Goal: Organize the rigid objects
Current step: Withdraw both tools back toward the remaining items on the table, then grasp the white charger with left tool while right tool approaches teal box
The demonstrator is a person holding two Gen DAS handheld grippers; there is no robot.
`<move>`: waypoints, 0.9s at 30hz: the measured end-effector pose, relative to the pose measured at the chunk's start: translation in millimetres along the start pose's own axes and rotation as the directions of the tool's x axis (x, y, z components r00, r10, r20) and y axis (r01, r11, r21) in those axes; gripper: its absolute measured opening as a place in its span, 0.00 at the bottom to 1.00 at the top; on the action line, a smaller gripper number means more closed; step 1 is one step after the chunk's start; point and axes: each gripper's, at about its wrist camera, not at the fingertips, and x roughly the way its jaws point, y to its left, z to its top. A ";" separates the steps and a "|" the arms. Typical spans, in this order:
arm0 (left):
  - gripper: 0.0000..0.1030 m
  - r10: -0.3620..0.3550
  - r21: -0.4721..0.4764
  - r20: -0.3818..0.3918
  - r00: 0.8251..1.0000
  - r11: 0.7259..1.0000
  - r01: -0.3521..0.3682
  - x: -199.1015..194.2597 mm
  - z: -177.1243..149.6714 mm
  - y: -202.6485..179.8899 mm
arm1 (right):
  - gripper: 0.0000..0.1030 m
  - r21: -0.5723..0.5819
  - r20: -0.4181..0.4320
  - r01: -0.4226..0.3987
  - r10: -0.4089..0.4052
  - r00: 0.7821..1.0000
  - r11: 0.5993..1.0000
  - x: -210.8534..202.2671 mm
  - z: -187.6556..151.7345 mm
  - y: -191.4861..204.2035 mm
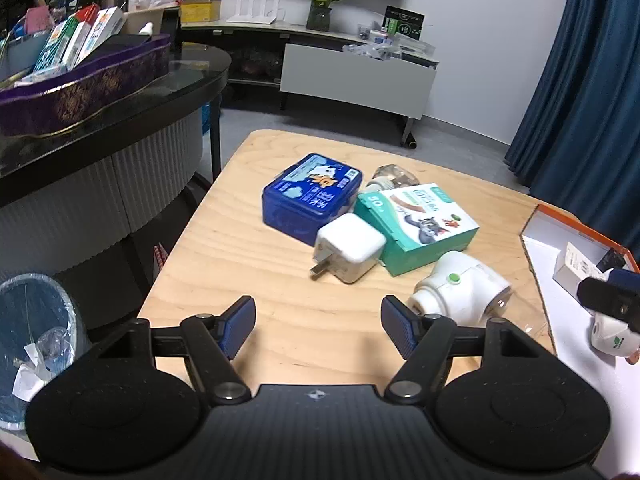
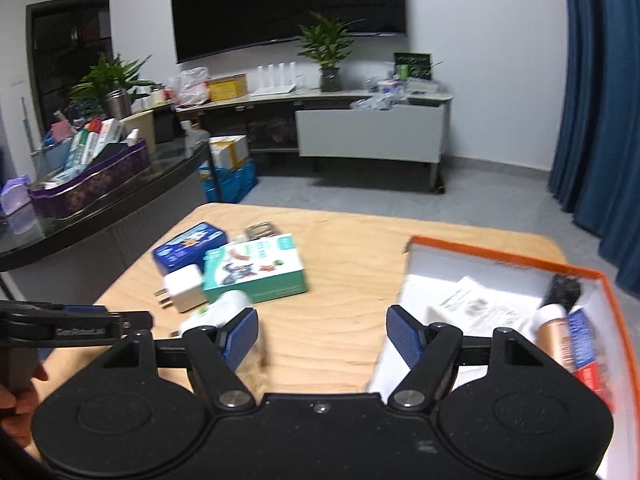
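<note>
On the wooden table (image 1: pixel 248 264) lies a cluster: a blue tin (image 1: pixel 312 196), a white charger plug (image 1: pixel 348 252), a teal carton (image 1: pixel 420 224), a small glass bottle (image 1: pixel 394 176) and a white plug-in device (image 1: pixel 460 292). My left gripper (image 1: pixel 318 328) hovers open just short of the charger, with nothing between its pads. My right gripper (image 2: pixel 322 334) is open over the left edge of the orange box (image 2: pixel 520 264), also holding nothing. The same cluster shows blurred in the right wrist view: tin (image 2: pixel 188 248), carton (image 2: pixel 256 268), charger (image 2: pixel 184 286).
The orange box holds a white carton (image 2: pixel 472 312), a tube (image 2: pixel 556 340) and a black item (image 2: pixel 564 292). A dark counter (image 1: pixel 120 120) with a purple basket (image 1: pixel 80 92) stands left. A bin (image 1: pixel 36 340) sits on the floor by the table's near-left corner.
</note>
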 end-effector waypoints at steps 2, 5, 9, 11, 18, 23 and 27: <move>0.69 -0.004 -0.010 -0.005 1.000 1.000 0.004 1.4 -0.2 3.1 | 0.82 -0.023 -0.021 -0.048 0.048 0.999 0.999 8.2 -0.3 8.0; 0.69 -0.002 0.001 -0.001 1.000 1.000 0.002 1.0 0.0 5.4 | 0.82 -0.057 -0.048 -0.093 0.091 0.995 0.994 22.0 0.3 23.5; 0.69 0.007 -0.010 0.006 1.000 1.000 -0.007 2.9 1.9 12.0 | 0.85 -0.113 -0.105 -0.139 0.127 0.986 0.984 45.0 4.2 46.6; 0.70 0.008 -0.027 0.005 1.000 1.000 -0.008 3.6 3.0 17.0 | 0.87 -0.142 -0.157 -0.158 0.135 0.978 0.977 61.9 4.6 56.8; 0.70 -0.002 -0.033 0.002 1.000 0.999 0.002 4.0 1.1 22.4 | 0.79 -0.102 -0.206 -0.107 0.085 0.975 0.989 89.2 -3.1 59.4; 0.70 -0.023 -0.014 0.003 1.000 1.000 0.023 3.4 -0.2 17.7 | 0.79 -0.103 -0.086 0.112 -0.121 0.989 0.988 31.0 -1.1 28.7; 0.70 -0.039 0.014 0.001 0.999 0.999 0.039 4.6 -1.3 9.4 | 0.79 -0.092 -0.016 0.388 -0.391 0.920 0.917 -13.6 -0.8 -12.2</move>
